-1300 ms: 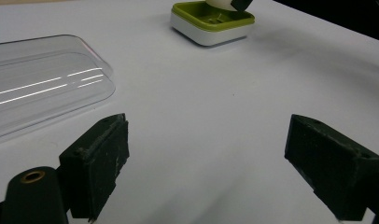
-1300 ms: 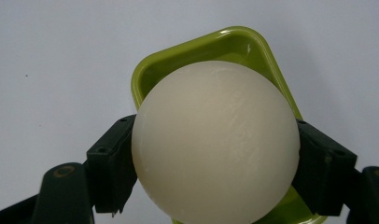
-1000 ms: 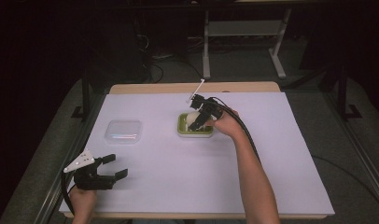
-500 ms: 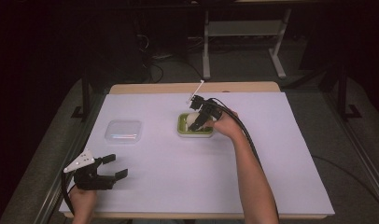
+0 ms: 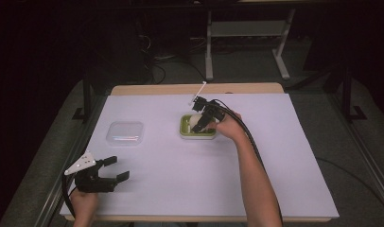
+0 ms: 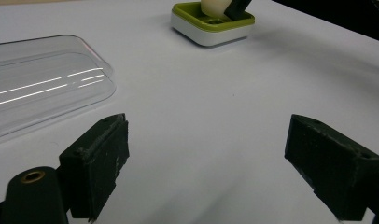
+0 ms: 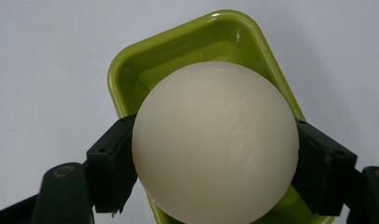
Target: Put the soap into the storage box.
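White-covered table [image 5: 275,170] under everything. Clear plastic lid [image 5: 126,133] lies flat ahead-left of the left gripper [image 5: 115,169], whose jaws are spread wide, nothing between them, parked near the table's front edge. Green tray [image 7: 131,70] sits directly below the right gripper [image 7: 215,158]. Right gripper pinches a smooth cream ball [image 7: 215,144] on its two sides, ball over the tray. Risk, as I judge it: round slick surface, small contact patches, so a tilt or loosened squeeze could let the ball squirt out, bounce off the tray rim and roll across the table.
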Demonstrator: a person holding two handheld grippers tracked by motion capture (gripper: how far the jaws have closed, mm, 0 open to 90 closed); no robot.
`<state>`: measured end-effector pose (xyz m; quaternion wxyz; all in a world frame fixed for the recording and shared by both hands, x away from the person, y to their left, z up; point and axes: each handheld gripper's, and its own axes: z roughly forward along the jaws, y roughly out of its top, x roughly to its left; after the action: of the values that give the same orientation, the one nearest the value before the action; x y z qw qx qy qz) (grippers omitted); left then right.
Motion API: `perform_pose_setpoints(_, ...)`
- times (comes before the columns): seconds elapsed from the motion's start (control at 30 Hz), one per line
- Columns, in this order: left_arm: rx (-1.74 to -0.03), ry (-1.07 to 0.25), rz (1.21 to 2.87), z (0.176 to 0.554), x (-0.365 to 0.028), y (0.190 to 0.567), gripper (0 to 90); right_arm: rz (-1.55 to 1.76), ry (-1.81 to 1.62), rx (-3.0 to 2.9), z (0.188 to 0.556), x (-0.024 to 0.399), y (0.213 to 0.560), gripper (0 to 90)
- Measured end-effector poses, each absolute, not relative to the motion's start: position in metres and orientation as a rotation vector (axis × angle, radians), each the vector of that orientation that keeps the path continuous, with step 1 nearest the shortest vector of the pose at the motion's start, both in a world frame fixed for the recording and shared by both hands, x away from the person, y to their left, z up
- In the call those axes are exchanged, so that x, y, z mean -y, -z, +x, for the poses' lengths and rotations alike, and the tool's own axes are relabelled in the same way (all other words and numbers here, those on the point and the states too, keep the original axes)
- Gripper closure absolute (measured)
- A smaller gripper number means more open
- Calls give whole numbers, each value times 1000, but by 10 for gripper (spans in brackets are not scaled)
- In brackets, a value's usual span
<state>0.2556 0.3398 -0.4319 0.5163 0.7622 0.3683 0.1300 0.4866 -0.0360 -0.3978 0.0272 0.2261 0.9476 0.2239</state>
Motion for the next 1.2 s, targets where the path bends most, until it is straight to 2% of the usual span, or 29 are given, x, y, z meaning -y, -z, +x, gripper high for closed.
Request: perform_pose_setpoints(1.2,-881,-313,1832,256,-339,432,131,718,-680,-2920,487,34,398,235)
